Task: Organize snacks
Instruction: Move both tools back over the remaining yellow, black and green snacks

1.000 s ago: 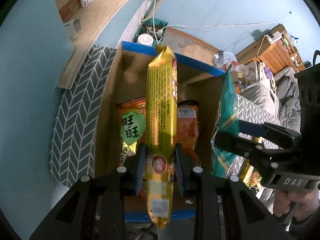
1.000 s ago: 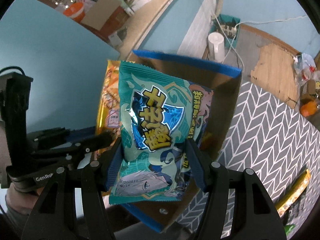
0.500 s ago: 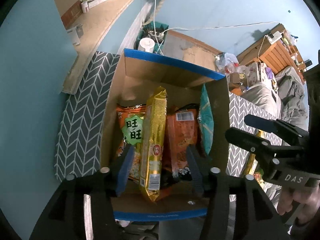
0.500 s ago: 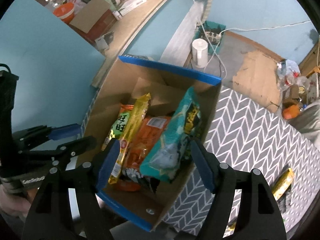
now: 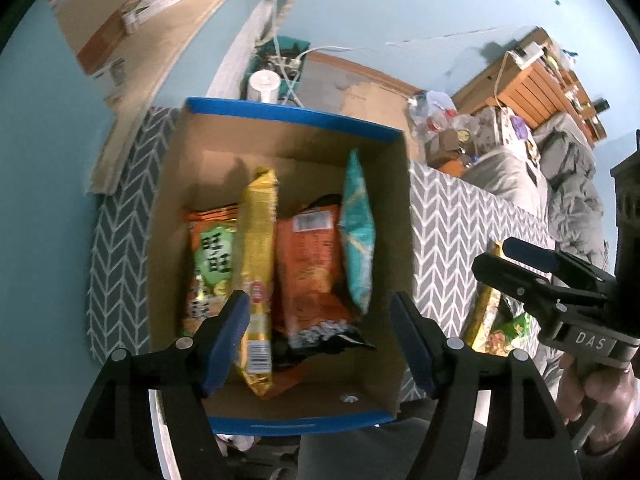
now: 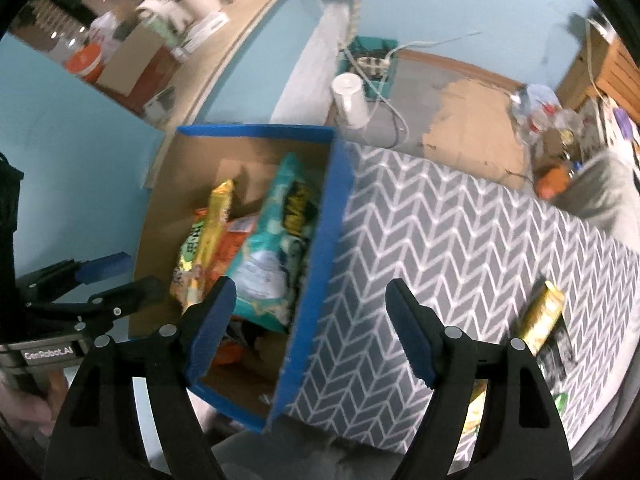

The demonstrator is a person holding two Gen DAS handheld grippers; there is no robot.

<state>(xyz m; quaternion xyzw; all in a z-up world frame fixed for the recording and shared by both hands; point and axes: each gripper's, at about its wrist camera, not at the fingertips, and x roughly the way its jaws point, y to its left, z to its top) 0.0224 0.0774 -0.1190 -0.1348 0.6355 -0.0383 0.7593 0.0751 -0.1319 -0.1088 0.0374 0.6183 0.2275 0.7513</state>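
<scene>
Both claws had just let go: the left claw (image 5: 320,340), which a second before pinched the yellow packet (image 5: 256,272), and the right claw (image 6: 308,324), which had clamped the teal bag (image 6: 276,252), now stood apart and widening with nothing between them, so two more snacks were stowed. Inside the cardboard box (image 5: 288,120) the yellow packet stood on edge between the green-labelled bag (image 5: 212,264) and the orange bag (image 5: 312,268), with the teal bag against the box's right wall; another gold packet (image 6: 540,316) lay outside, right of the box on the chevron-patterned counter (image 6: 460,240), not yet boxed
</scene>
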